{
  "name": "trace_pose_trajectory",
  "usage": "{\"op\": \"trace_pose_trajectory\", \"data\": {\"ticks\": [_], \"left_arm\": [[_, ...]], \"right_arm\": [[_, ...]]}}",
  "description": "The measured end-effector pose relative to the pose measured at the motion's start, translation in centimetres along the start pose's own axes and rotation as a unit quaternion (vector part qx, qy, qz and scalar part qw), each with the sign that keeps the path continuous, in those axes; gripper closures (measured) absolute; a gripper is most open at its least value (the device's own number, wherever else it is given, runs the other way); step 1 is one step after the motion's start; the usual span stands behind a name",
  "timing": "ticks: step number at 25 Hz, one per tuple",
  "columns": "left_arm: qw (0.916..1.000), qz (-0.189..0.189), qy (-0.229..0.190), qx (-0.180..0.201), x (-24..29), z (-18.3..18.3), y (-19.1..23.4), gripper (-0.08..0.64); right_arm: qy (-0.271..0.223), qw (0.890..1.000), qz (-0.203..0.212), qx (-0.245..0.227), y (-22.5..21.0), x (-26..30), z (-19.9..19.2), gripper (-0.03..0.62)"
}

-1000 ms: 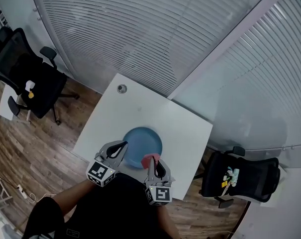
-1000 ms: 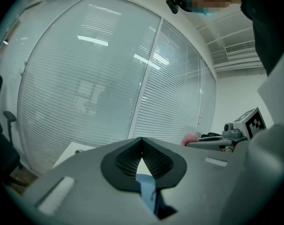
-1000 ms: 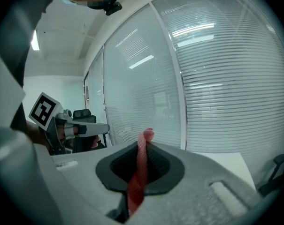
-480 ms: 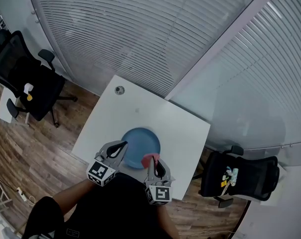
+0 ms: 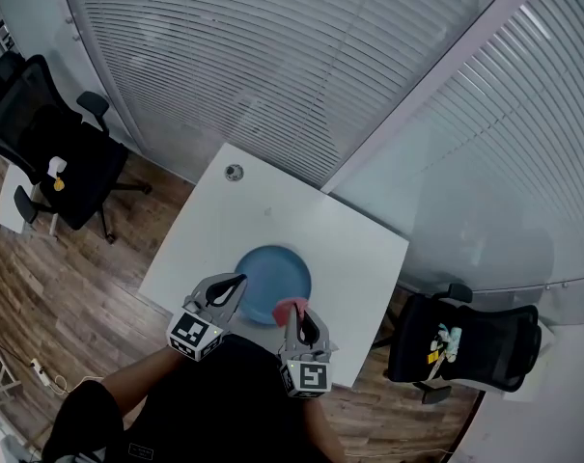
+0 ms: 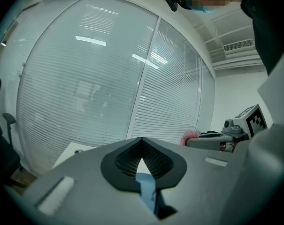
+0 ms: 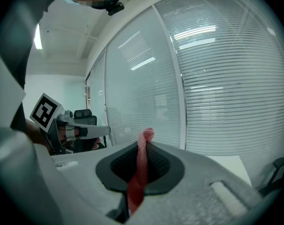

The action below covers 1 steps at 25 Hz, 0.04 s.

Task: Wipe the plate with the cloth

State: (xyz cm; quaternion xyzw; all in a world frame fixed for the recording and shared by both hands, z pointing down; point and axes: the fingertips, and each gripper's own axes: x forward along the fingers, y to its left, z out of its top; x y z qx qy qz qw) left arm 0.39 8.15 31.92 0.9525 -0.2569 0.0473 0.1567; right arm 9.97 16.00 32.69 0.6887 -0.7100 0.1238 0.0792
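Note:
A round blue plate (image 5: 272, 283) lies on the white table (image 5: 354, 244) near its front edge. My left gripper (image 5: 236, 282) hovers at the plate's left rim; its jaws meet at the tips with nothing pinched, and a strip of the blue plate (image 6: 146, 187) shows through the gap below them. My right gripper (image 5: 293, 310) sits at the plate's near right rim, shut on a pink-red cloth (image 5: 291, 306). In the right gripper view the cloth (image 7: 140, 170) runs as a strip up between the closed pads and pokes out above them.
A small round fitting (image 5: 235, 172) sits at the table's far left corner. Black office chairs stand on the wooden floor at the left (image 5: 50, 148) and the right (image 5: 475, 340). Glass walls with blinds rise behind the table.

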Motion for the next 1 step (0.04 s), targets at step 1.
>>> {"op": "trace_pose_trajectory", "data": {"ticks": [1], "left_arm": [[1.0000, 0.000, 0.000, 0.001, 0.01, -0.12, 0.01, 0.558]], "right_arm": [[0.001, 1.000, 0.001, -0.002, -0.05, 0.01, -0.36, 0.577]]}}
